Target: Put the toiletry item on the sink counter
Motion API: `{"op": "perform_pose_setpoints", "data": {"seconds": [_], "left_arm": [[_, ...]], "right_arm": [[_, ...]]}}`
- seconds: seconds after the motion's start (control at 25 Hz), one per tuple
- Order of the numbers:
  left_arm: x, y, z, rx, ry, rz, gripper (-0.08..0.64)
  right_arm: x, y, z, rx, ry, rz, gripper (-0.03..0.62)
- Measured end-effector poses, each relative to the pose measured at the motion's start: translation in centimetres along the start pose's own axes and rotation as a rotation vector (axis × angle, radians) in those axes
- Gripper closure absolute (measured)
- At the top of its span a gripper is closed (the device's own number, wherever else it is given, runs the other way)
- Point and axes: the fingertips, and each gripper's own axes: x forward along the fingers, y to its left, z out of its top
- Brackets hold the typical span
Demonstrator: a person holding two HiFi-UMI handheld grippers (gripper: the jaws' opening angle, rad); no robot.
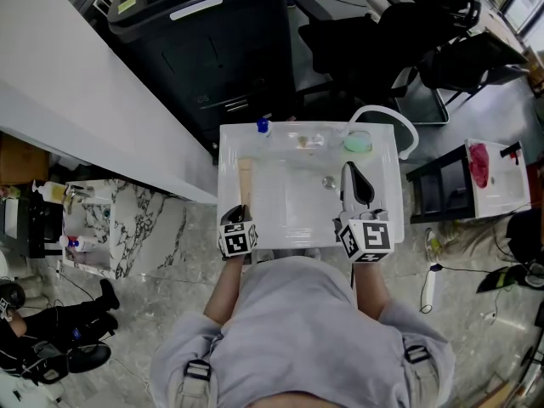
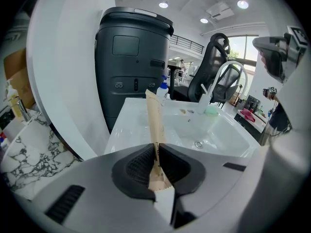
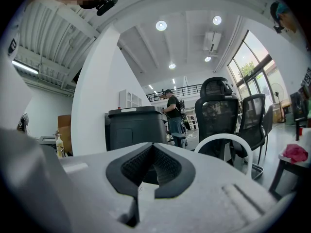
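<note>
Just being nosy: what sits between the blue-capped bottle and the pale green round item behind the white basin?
Head view: a small tan-brown object, too small to identify, lies between the blue-capped bottle and the pale green round item.

A pale grey short-sleeved shirt (image 1: 297, 330) carries grey buckled straps (image 1: 197, 370). The left gripper (image 1: 243, 214) and right gripper (image 1: 351, 177) are grey, with black ribbed pads (image 3: 136, 166) and a black-and-white marker cube (image 1: 367, 238).

Glossy, smooth white sink (image 1: 228, 170). Matt, paper-like tan tube (image 2: 155, 125). Black, ridged, matt fingers (image 2: 138, 165) on left gripper (image 2: 156, 149).
</note>
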Motion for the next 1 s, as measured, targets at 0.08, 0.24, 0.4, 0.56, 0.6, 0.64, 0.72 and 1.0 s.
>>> {"op": "perform_pose_setpoints", "data": {"seconds": [0.08, 0.24, 0.4, 0.56, 0.6, 0.64, 0.72, 1.0], "left_arm": [[0.1, 0.1, -0.2, -0.001, 0.009, 0.000, 0.526], [0.3, 0.0, -0.7, -0.006, 0.025, -0.004, 0.526], [0.6, -0.1, -1.1, -0.007, 0.043, -0.009, 0.526], [0.8, -0.1, -1.2, -0.009, 0.059, -0.014, 0.526], [0.9, -0.1, -1.3, -0.010, 0.064, -0.014, 0.526], [0.9, -0.1, -1.4, -0.011, 0.069, -0.014, 0.526], [1.0, -0.1, -1.5, -0.012, 0.073, -0.013, 0.526], [1.3, -0.1, -1.9, -0.018, 0.087, -0.016, 0.526]], "right_arm": [[0.0, 0.0, 0.0, -0.001, 0.000, -0.001, 0.588], [-0.1, -0.2, -0.1, 0.002, 0.003, -0.006, 0.588], [-0.2, -0.3, 0.0, 0.001, 0.001, -0.009, 0.588], [-0.1, -0.4, 0.0, 0.001, 0.001, -0.013, 0.588], [-0.1, -0.4, 0.0, 0.001, 0.001, -0.012, 0.588], [-0.1, -0.4, -0.1, 0.001, 0.001, -0.012, 0.588], [-0.1, -0.5, -0.1, 0.001, 0.001, -0.011, 0.588], [0.0, -0.4, -0.2, -0.002, 0.002, -0.009, 0.588]]}}
